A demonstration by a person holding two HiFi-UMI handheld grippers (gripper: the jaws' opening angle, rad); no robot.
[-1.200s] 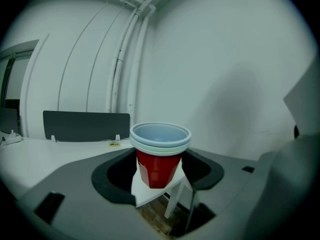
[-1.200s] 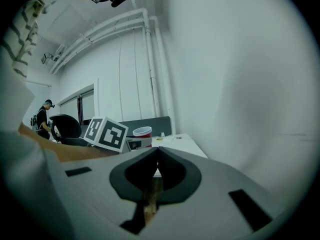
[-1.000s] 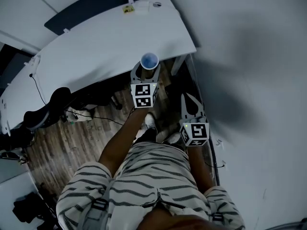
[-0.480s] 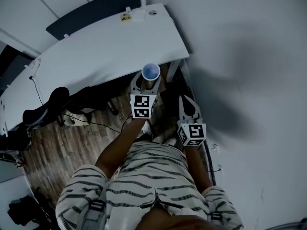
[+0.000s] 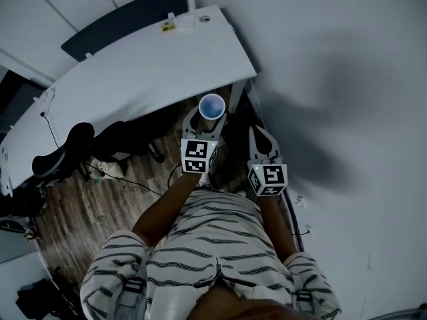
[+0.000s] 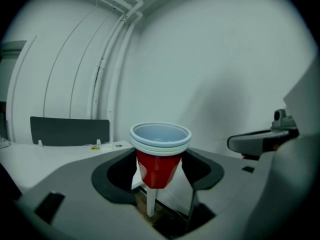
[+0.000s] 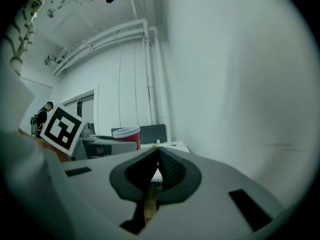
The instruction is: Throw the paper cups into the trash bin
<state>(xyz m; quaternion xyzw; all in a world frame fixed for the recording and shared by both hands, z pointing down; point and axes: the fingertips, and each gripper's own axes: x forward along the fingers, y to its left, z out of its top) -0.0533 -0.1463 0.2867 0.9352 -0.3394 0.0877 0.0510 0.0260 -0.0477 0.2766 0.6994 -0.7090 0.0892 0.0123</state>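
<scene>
Head view, looking down past the striped shirt (image 5: 213, 245): the right claw (image 5: 259, 132) is hanging with its jaws pressed fully together, gripping nothing. Just ahead, the left claw (image 5: 211, 117) is squeezing a nested stack of red paper cups (image 6: 158, 164) by the sides, upright, white rims on top, above the wooden floor (image 5: 80, 205) near the tabletop (image 5: 133, 65) edge. Farther back on it, a small yellow tag (image 5: 168, 27) is sitting, its print too small for reading.

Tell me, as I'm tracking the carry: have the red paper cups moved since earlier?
Yes. The red paper cups drew back off the white table's edge, toward the person.
</scene>
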